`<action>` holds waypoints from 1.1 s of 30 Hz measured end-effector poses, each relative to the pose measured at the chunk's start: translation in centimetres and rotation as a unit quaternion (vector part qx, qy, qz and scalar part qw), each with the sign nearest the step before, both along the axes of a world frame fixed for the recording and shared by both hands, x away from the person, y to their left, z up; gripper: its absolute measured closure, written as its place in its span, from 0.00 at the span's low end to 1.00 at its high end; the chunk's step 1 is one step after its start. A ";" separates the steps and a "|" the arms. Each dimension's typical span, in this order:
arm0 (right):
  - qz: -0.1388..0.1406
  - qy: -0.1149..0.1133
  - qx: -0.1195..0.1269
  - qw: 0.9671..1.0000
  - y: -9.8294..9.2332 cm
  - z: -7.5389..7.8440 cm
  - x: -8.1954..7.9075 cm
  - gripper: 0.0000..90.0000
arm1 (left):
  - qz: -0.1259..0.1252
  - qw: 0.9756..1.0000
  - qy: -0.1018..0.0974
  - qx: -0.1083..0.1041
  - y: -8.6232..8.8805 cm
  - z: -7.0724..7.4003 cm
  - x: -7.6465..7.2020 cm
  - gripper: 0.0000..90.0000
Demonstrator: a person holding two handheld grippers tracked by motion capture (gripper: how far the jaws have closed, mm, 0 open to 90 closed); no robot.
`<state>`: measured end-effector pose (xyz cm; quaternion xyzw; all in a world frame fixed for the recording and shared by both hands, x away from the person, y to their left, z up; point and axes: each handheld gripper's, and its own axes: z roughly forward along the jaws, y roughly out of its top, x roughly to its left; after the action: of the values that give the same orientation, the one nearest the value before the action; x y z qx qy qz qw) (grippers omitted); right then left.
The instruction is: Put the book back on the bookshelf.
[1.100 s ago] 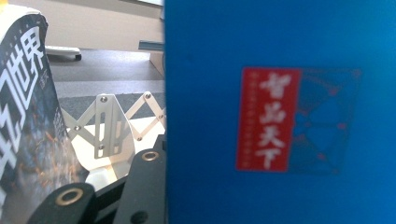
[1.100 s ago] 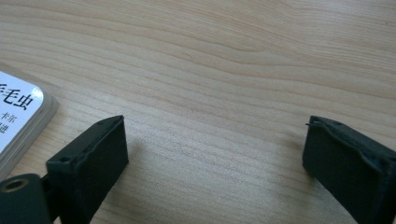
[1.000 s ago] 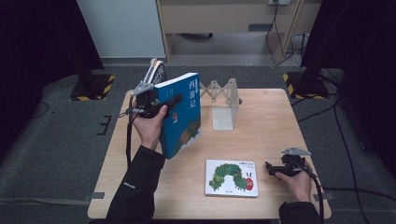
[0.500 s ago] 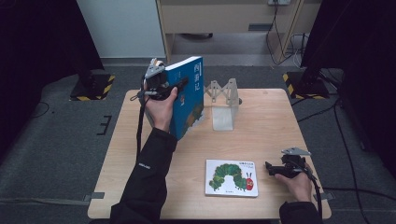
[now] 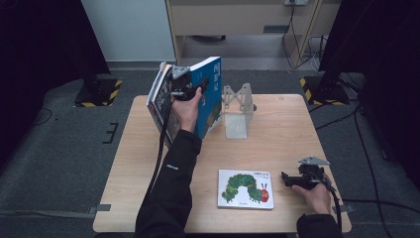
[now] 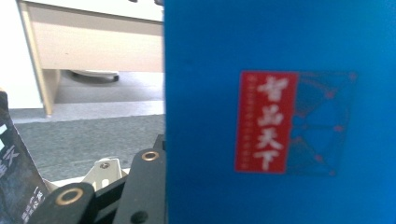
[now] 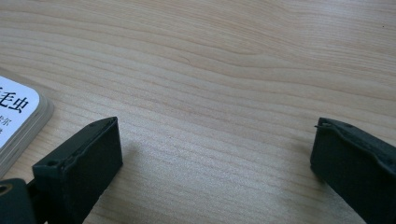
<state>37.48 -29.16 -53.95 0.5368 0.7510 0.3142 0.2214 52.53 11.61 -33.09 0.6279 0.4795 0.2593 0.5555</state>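
My left gripper [image 5: 197,90] is shut on a tall blue book [image 5: 210,94] and holds it upright over the table's back left part. In the left gripper view the blue cover [image 6: 280,116] with its red label hides one jaw; the other black finger [image 6: 144,186] shows beside it. Thinner dark and white books [image 5: 159,96] stand against the blue book's left side; I cannot tell whether they are in the grip. A caterpillar picture book [image 5: 246,188] lies flat near the front. My right gripper [image 5: 292,179] rests open on the wood just right of it, with nothing between its jaws [image 7: 217,154].
A pale metal bookend [image 5: 237,111] stands on the wooden table [image 5: 287,129] just right of the blue book. The picture book's corner [image 7: 14,116] lies left of the right gripper. Dark floor and a cabinet lie beyond the far edge.
The left hand has carried the blue book away from the person and to the right, closer to the bookend. The right gripper has stayed where it was.
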 end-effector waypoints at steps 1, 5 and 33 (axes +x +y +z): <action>0.000 0.000 0.000 1.000 0.0 0.0 0.0 0.03 | 0.007 1.000 -0.007 0.002 -0.1 -0.4 0.1 0.67; 0.001 0.000 0.000 1.000 0.0 0.0 0.0 0.03 | 0.025 1.000 -0.005 0.015 -0.4 -1.4 0.7 0.67; 0.000 -0.001 0.000 1.000 0.0 0.0 0.0 0.03 | -0.006 0.998 0.028 0.048 -2.4 -5.4 -1.0 0.66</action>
<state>37.49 -29.16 -53.95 0.5368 0.7507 0.3146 0.2220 51.57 9.20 -38.46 0.6635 0.4778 0.2611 0.5131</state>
